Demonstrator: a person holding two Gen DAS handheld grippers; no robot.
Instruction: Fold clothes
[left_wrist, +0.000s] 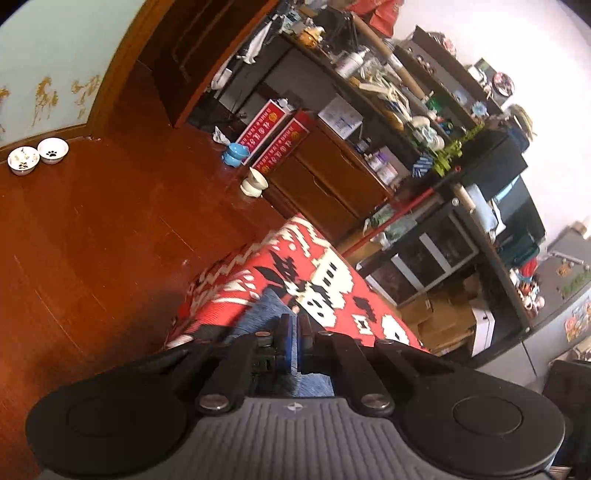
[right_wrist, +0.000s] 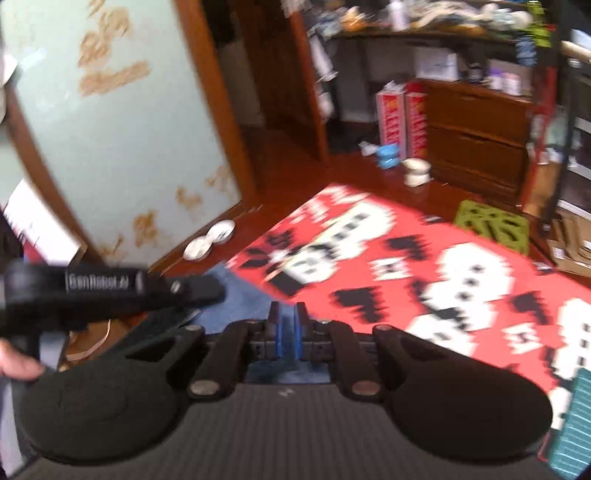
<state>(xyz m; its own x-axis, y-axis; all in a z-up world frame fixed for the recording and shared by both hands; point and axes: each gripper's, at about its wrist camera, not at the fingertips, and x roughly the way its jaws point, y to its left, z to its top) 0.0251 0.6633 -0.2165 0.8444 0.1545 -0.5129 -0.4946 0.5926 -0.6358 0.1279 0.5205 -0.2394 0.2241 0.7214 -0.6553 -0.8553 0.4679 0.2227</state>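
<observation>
Left tool (left_wrist: 294, 322): fingers nearly together, clamped on blue fabric (left_wrist: 258, 314).
Right tool (right_wrist: 287, 314): fingers close, gripping the same cloth, it seems.
Garment: blue fabric lies over the red patterned cover (right_wrist: 424, 266), at its near edge.
Handling: likely soft, limp, light; best held at edges or corners.
Hidden: garment's shape and extent mostly hidden behind the tools; right view blurred.
</observation>
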